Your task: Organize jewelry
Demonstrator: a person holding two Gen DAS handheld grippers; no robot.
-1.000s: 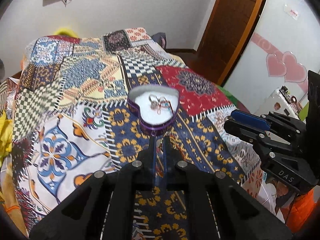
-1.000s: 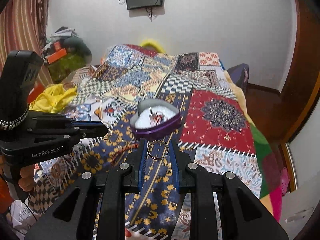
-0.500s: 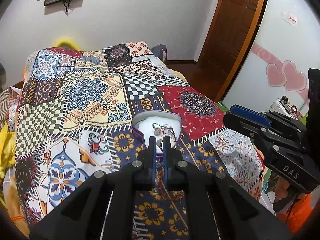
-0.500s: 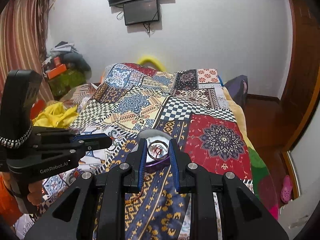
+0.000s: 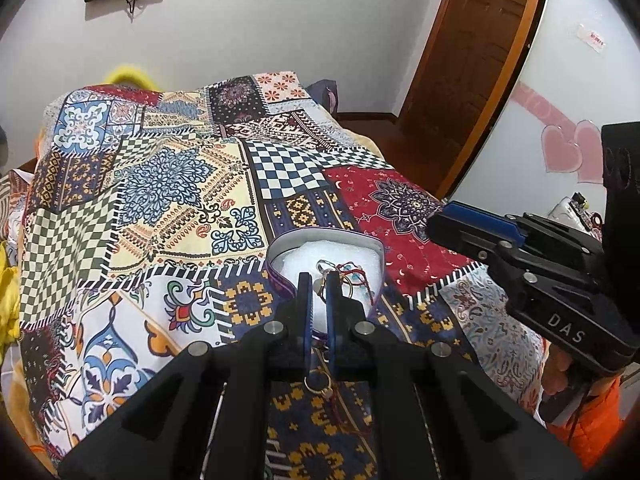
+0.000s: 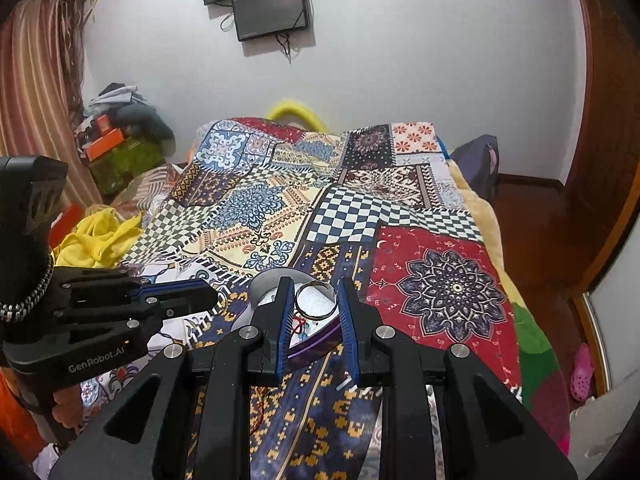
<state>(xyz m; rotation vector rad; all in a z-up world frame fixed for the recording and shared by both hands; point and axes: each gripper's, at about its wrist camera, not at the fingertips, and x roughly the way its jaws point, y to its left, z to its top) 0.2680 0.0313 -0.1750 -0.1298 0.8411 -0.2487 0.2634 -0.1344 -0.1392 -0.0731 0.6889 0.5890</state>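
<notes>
With fingers pinching a silver ring (image 6: 316, 301), right gripper (image 6: 313, 312) hovers over the heart box (image 5: 280, 245) on the bed (image 5: 168, 184) to drop it in. Left gripper (image 5: 318, 304) fingers nearly together; grip unclear.

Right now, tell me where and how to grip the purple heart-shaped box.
Take the purple heart-shaped box by its upright wall at the lobe on the left in the left wrist view, from above, one finger inside, one outside. It is open-topped, and the jewelry lies toward the right of the white padding, so that side looks freer.

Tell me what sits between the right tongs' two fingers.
A silver ring spans the gap of the right tongs, hanging above the heart-shaped box; the right wrist view shows this.
</notes>
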